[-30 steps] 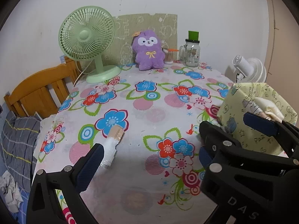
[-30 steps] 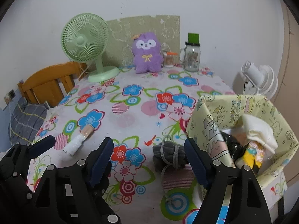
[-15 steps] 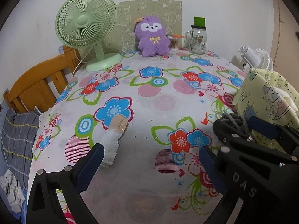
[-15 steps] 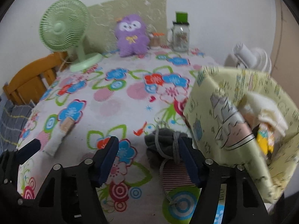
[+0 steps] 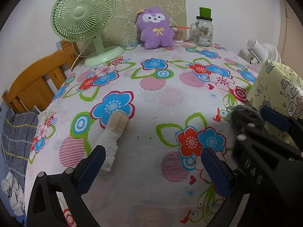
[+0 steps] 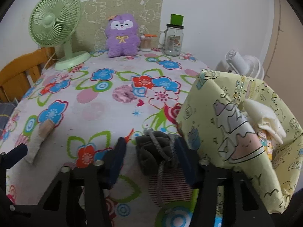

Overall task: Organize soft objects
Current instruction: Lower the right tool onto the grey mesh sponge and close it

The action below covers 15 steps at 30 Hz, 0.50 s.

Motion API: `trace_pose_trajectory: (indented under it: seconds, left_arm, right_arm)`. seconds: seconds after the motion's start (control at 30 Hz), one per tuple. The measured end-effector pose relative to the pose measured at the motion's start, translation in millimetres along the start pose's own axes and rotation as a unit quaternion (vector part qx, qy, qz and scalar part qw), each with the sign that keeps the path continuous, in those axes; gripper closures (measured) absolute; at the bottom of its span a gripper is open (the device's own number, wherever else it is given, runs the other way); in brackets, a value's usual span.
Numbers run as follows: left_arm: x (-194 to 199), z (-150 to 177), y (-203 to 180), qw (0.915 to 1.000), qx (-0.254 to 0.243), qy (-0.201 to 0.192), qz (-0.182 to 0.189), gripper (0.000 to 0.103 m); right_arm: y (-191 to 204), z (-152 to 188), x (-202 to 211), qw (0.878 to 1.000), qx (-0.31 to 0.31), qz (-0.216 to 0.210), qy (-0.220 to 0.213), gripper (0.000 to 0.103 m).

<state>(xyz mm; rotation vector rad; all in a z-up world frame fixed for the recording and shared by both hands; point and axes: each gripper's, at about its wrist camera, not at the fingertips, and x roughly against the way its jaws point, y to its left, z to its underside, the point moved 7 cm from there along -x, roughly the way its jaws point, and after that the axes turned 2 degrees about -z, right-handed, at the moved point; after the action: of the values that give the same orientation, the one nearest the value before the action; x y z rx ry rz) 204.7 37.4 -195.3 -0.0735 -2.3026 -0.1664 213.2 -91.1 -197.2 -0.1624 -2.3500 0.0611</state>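
A grey cloth bundle with a cord point(image 6: 153, 151) lies on the flowered tablecloth point(image 6: 117, 113), against the yellow cartoon-print fabric bag point(image 6: 236, 132). My right gripper point(image 6: 150, 147) straddles the bundle and its jaws are closing. The right pad touches the bundle, while a gap shows beside the left pad. A white cloth point(image 6: 265, 121) sticks out of the bag. A white and beige sock point(image 5: 113, 130) lies on the table's left. My left gripper point(image 5: 152, 152) hangs open and empty, its left finger beside the sock's near end. In the left wrist view the bundle point(image 5: 244, 113) lies at the bag's foot point(image 5: 280, 87).
At the back stand a green desk fan point(image 5: 83, 17), a purple plush toy point(image 5: 155, 30), a small swab pot point(image 5: 179, 35) and a glass mug jar point(image 5: 203, 32). A wooden chair point(image 5: 37, 83) stands left of the table, a white fan point(image 6: 238, 62) to its right.
Both grippers have sunk closer to the table. The right jaws have narrowed around the grey bundle. The left gripper has come down beside the sock and stays open.
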Motion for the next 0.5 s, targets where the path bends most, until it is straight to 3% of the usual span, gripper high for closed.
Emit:
trace_pose_trajectory:
  seconds: [0.17, 0.23, 0.5]
  left_arm:
    - [-1.4, -1.2, -3.3, 1.0, -0.002, 0.0, 0.004, 0.002]
    - [0.2, -2.3, -2.7, 1.0, 0.0, -0.001, 0.005, 0.002]
    - [9.2, -5.0, 12.3, 0.9998, 0.011, -0.013, -0.011, 0.002]
  right_arm:
    - [-2.8, -0.7, -0.2, 1.0, 0.001, -0.002, -0.004, 0.067]
    - [-1.6, -1.3, 1.3, 1.0, 0.003, -0.011, -0.006, 0.077]
    - [16.9, -5.4, 8.8, 0.998, 0.005, -0.07, -0.004, 0.084]
